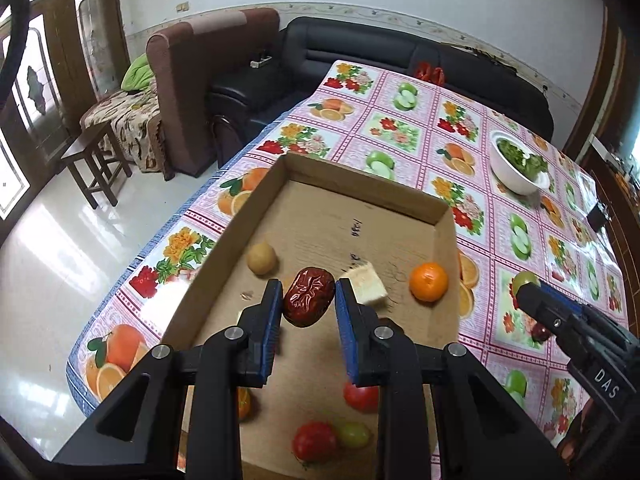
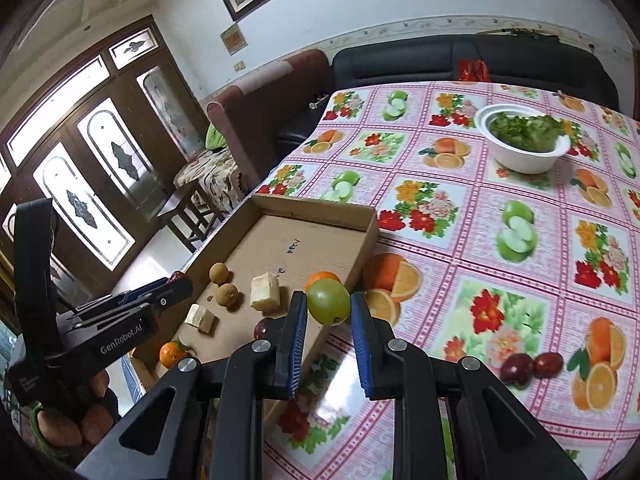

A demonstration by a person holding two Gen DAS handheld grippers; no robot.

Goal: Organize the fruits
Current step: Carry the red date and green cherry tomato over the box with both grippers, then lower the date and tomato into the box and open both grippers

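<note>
My left gripper [image 1: 307, 298] is shut on a wrinkled red date [image 1: 309, 297] and hangs over the shallow cardboard tray [image 1: 362, 188]. Inside the tray lie a tan longan [image 1: 261, 257], a pale cut chunk [image 1: 368, 283], an orange tangerine [image 1: 428, 282], red fruits [image 1: 314, 441] and a green grape [image 1: 353, 434]. My right gripper [image 2: 329, 303] is shut on a green grape [image 2: 329, 301], just over the tray's right wall [image 2: 362, 252]. In the left wrist view the right gripper [image 1: 528, 286] shows at the right edge with that grape [image 1: 525, 280].
Two dark red fruits [image 2: 530, 366] lie on the fruit-print tablecloth [image 2: 480, 248] right of the tray. A white bowl of greens [image 2: 524, 140] stands farther back. The table's left edge drops to a tiled floor with a wooden stool [image 1: 96, 164] and sofas beyond.
</note>
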